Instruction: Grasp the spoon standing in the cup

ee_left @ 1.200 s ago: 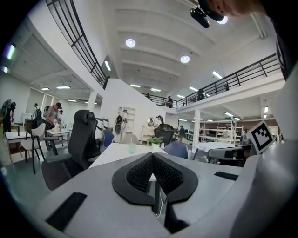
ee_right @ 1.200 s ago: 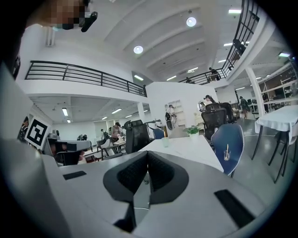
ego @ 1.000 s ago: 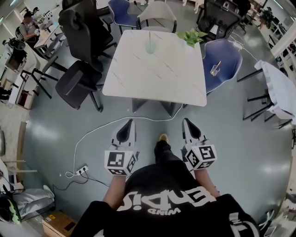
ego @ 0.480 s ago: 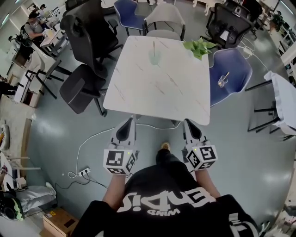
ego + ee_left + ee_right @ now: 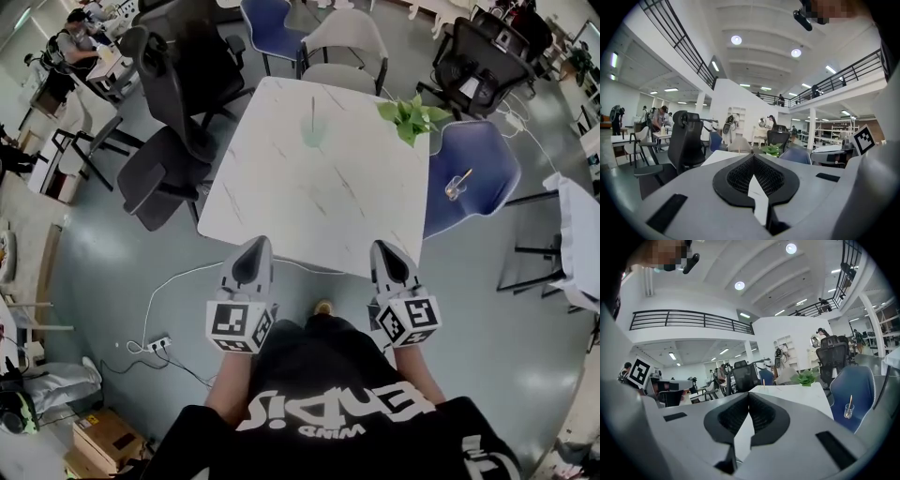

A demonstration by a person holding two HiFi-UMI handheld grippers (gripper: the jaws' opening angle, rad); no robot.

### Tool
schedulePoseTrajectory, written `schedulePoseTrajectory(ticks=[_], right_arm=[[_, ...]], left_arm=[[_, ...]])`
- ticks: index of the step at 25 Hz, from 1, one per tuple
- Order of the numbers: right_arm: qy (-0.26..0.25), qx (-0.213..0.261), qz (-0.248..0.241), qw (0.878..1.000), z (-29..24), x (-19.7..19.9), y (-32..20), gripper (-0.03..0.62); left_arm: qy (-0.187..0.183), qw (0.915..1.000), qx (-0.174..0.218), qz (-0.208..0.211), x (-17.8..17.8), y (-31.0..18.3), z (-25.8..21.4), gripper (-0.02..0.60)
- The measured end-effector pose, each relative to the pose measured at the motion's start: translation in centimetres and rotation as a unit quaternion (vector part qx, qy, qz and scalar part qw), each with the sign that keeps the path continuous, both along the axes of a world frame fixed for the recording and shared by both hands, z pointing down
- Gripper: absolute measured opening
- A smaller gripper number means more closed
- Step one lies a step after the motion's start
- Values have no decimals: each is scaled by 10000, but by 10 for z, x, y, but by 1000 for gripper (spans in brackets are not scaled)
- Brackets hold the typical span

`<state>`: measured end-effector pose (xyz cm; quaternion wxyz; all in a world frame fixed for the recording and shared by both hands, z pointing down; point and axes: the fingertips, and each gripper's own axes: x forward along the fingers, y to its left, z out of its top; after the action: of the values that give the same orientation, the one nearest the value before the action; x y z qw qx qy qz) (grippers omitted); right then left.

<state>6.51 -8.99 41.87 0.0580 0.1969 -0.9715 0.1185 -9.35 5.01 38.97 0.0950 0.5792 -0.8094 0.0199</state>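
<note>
Thin straight spoon (image 5: 313, 106) stands upright in a pale green cup (image 5: 312, 134) near the far edge of the white marble-topped bench (image 5: 309, 202). My left claw (image 5: 254, 244) and right claw (image 5: 383, 247) are both pressed together and empty. They hover at the near edge, well apart from the cup.
</note>
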Motion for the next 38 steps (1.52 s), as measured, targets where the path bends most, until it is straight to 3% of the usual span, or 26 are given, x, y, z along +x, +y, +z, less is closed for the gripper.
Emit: schedulePoseTrajectory(ticks=[9,25,38], right_arm=[[5,29,-20,10000,2,-23,-33,12],[36,144,422,9990,-6,-67,-76,12],[56,111,435,9990,-5,-106,-106,12]], left_arm=[[-46,10000,27,-59,-24,-31,-3,13],[-126,9981,219,564,-79,-103,-18,13],[-293,9957,145,866,-120,-166,-34,14]])
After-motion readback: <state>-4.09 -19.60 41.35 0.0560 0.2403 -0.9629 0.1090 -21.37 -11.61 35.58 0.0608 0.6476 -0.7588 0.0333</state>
